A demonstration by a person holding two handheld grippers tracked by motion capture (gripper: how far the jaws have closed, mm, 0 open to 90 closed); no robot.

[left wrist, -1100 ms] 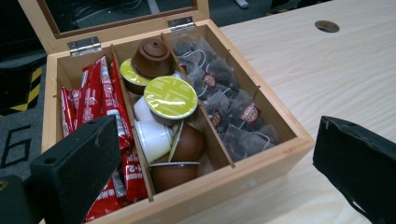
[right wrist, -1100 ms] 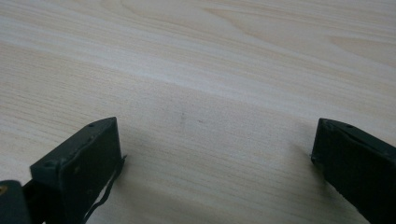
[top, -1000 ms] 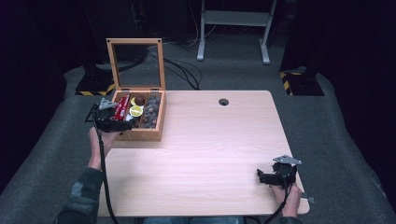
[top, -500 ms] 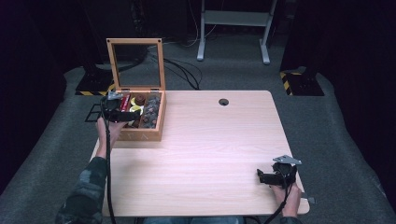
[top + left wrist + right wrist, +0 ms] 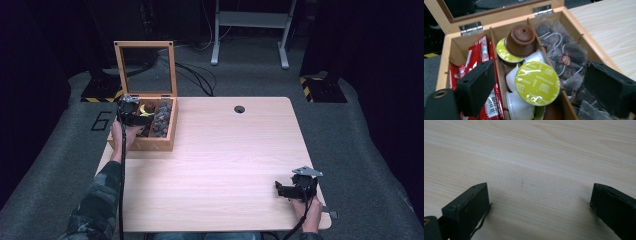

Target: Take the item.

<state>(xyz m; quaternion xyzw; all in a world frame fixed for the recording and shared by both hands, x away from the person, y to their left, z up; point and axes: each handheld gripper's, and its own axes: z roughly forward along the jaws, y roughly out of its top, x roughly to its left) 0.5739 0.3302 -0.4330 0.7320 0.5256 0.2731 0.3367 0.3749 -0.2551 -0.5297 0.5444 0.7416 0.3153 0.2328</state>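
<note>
Dark room, grey carpet, cables and a metal stand behind a light wood table (image 5: 225,160). Wooden box (image 5: 165,141) with its glass lid up sits at the far left corner. Since a second ago the left gripper (image 5: 536,87) has moved from the box's near-left side to right over its compartments, jaws spread wide and holding nothing, straddling the middle one. That reads as a pick lining up: likely target is the green-lidded capsule (image 5: 537,83) marked cappuccino, lying tilted on top of the white capsules (image 5: 517,107) in the middle compartment, between the jaws but not touched.

Around it: brown capsule (image 5: 521,40) at the far end of the same compartment, red sachets (image 5: 477,56) in the left one, clear tea-bag packets (image 5: 567,62) in the right one. Thin wooden dividers close on both sides of the capsule could block the jaws from closing.

Right gripper (image 5: 287,190) unchanged, near right of the table, jaws apart over bare wood, empty.
</note>
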